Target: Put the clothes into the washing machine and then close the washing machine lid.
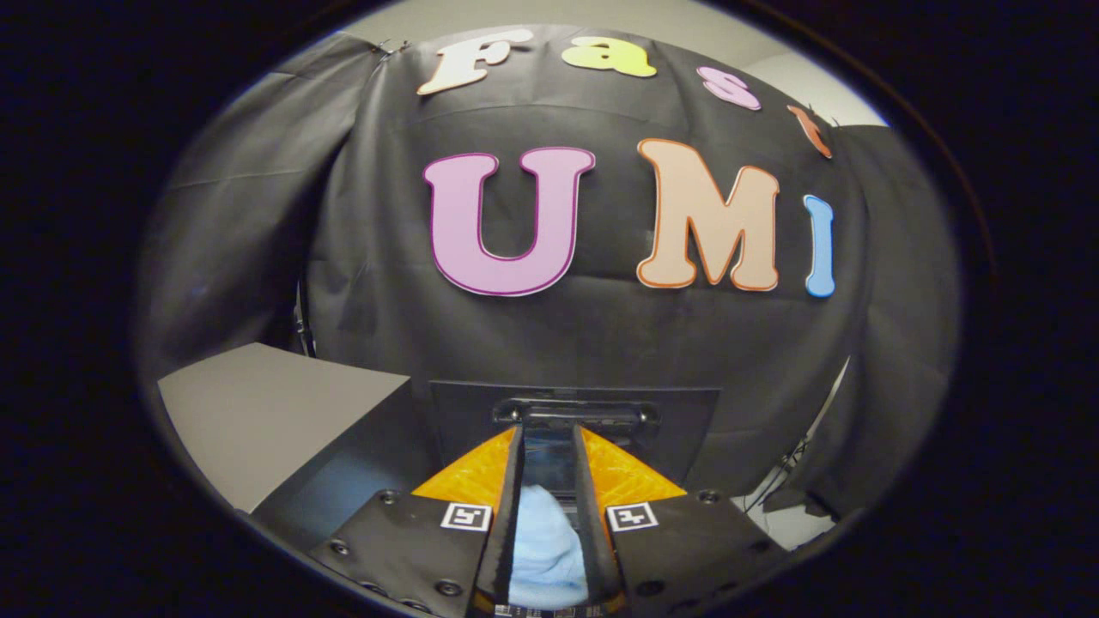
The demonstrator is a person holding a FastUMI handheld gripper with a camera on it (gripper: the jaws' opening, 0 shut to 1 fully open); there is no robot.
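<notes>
A soft, light blue cloth (543, 549) is seen low down between the two fingers of the gripper (549, 438). It fills the gap at the near end of the fingers, and both fingers are pressed against its sides, so the cloth is held tight between them. The fingers are drawn close together and are nearly side by side, with only a thin space left between them farther along. Near the tips, that thin space looks dark and shiny, and no cloth can be made out there. A small square black-and-white marker (466, 517) is fixed on the gripper body beside the left finger, and a second marker (632, 517) is fixed beside the right finger. Just ahead of the fingertips, a dark washing machine (678, 421) is seen. A long handle slot (575, 412) is set in its dark panel, right at the tips of the fingers. It cannot be told whether the tips are touching it. It also cannot be told whether the machine's lid is up or down. To the left of the fingers, a flat grey surface (258, 421) is seen beside the machine. Beyond the fingers and the machine, a black cloth wall (558, 343) is hung across the back. To the right, past the machine, some thin cables (794, 455) are seen low down by the wall.
</notes>
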